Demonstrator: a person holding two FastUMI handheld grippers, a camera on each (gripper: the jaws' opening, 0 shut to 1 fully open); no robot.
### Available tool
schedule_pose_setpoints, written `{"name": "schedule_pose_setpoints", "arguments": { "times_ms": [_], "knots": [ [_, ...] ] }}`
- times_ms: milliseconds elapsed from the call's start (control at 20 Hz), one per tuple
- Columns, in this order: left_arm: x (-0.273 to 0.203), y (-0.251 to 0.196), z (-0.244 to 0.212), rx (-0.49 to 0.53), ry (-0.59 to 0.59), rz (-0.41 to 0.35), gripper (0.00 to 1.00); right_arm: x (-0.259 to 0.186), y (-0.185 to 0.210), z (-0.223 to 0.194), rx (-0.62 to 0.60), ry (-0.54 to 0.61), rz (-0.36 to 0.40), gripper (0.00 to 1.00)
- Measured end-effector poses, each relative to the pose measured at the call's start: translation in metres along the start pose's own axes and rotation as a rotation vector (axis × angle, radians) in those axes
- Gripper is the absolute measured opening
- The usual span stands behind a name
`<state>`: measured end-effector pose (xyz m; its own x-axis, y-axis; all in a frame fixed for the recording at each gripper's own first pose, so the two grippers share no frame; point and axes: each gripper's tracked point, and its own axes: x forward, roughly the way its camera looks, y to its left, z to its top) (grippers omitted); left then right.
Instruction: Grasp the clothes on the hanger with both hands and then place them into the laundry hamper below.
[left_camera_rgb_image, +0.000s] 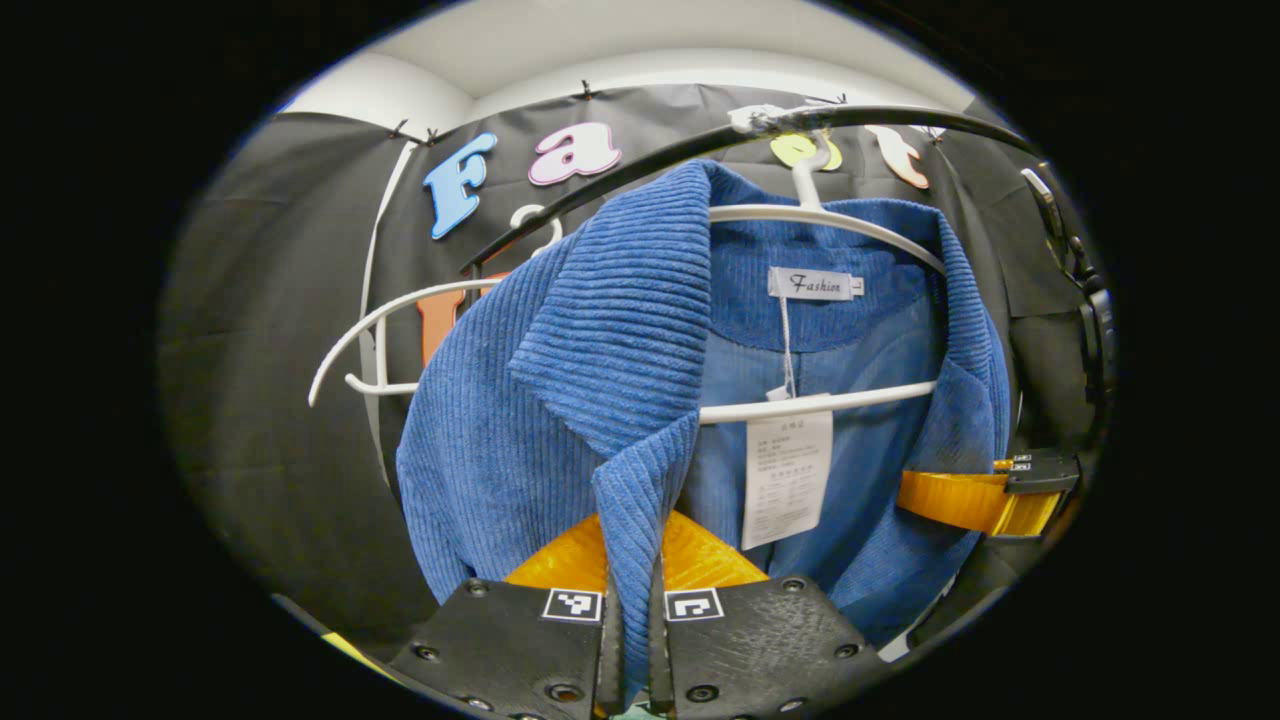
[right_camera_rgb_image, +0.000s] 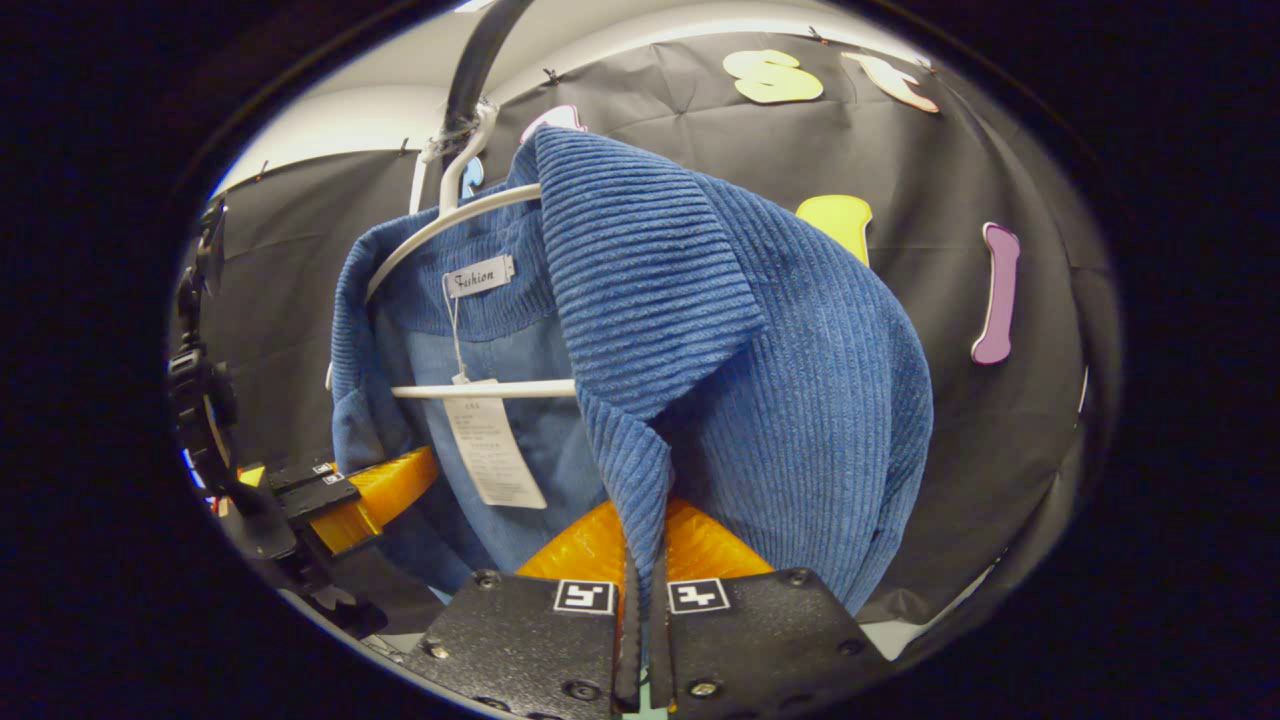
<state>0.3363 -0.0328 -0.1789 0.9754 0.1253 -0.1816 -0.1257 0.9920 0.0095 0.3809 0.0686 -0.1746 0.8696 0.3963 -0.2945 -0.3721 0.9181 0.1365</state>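
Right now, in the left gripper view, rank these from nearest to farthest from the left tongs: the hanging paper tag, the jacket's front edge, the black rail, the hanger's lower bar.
1. Jacket front edge: pinched between the left tongs.
2. Paper tag: just right, inside the open jacket.
3. Hanger's lower bar: above the tag, across the lining.
4. Black rail: top, over everything.

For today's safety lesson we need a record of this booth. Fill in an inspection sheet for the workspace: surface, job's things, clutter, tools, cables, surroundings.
Surface: nothing seen.
Job's things: blue ribbed corduroy jacket hangs on a white plastic hanger, paper tag dangling inside.
Clutter: a second, bare white hanger beside it.
Tools: left tool shut on one front edge of the jacket; right tool shut on the other.
Cables: nothing seen.
Surroundings: black curved rail, black cloth wall.
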Motion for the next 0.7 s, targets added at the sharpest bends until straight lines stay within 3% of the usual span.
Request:
{"name": "schedule_pose_setpoints", "arguments": {
  "times_ms": [50, 700],
  "knots": [
    [-0.001, 0.001, -0.001, 0.0, 0.005, -0.003, 0.02, -0.001, 0.0, 0.0, 0.002, 0.001, 0.009, 0.06],
    [-0.008, 0.026, 0.002, 0.048, -0.005, 0.037, 0.02, -0.01, -0.018, 0.001, 0.042, 0.022, 0.093, 0.05]
  ]
}}
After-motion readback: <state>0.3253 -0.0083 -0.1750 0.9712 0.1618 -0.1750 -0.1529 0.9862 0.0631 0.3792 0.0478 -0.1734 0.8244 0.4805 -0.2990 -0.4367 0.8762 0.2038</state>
